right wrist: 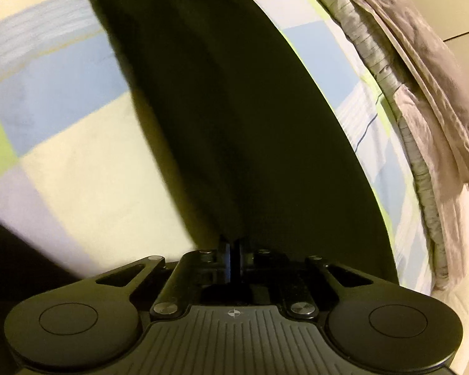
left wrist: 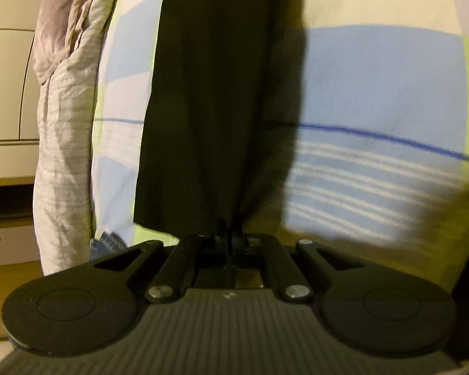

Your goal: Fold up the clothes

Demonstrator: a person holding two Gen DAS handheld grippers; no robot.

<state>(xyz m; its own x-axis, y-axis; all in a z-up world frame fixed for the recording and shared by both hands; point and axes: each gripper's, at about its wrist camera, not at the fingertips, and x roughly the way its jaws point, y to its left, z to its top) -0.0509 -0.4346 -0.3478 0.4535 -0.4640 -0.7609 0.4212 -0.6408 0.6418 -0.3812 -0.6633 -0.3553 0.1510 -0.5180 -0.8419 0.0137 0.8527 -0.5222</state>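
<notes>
black, smooth cloth, the dark garment (left wrist: 215,100) stretches in a long flat panel over the bed, its near edge gathered into both tools. the left gripper (left wrist: 229,234) is pinched together on that edge, and the right gripper (right wrist: 233,250) is likewise clamped on the garment (right wrist: 234,118). beneath lies a checked bedsheet (left wrist: 375,78) in blue, cream and lime blocks with thin white stripes. a crinkled grey-pink quilt (left wrist: 65,93) is bunched along the bed's far side.
</notes>
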